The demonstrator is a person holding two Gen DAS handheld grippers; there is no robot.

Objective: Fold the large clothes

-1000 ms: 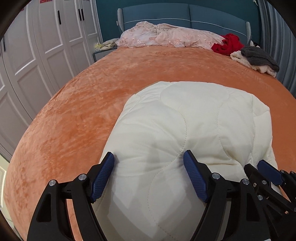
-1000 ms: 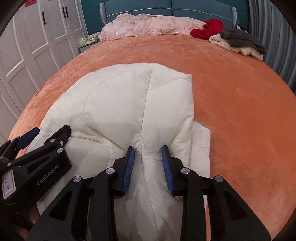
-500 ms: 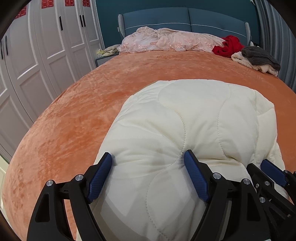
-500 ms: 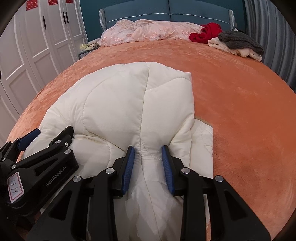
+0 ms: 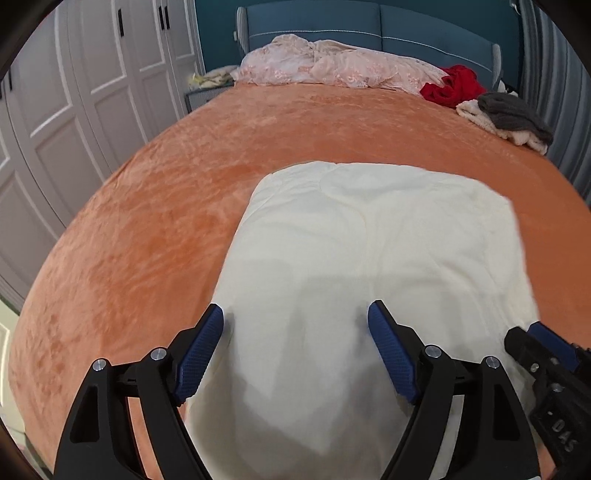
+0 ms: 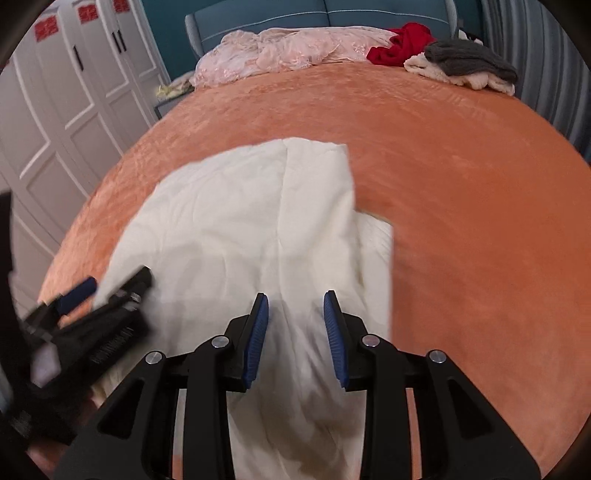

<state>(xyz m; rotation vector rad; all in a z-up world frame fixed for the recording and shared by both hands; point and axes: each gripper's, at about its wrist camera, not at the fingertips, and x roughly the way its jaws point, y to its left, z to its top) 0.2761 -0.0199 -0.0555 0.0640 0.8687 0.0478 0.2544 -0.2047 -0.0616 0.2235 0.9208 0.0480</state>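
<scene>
A cream quilted padded garment lies folded on the orange bedspread; it also shows in the right wrist view. My left gripper is wide open over the garment's near left part, its jaws empty. My right gripper is to its right, jaws narrowly apart with a ridge of the cream fabric between the blue pads. Each gripper shows at the edge of the other's view. Both views are motion-blurred.
At the head of the bed lie a pink lace cover, a red garment and a grey and cream clothes pile. White wardrobe doors stand along the left. A blue headboard is at the back.
Both grippers have risen and drawn back; the garment looks farther and flatter. The right jaws have widened slightly. The left gripper stays wide open.
</scene>
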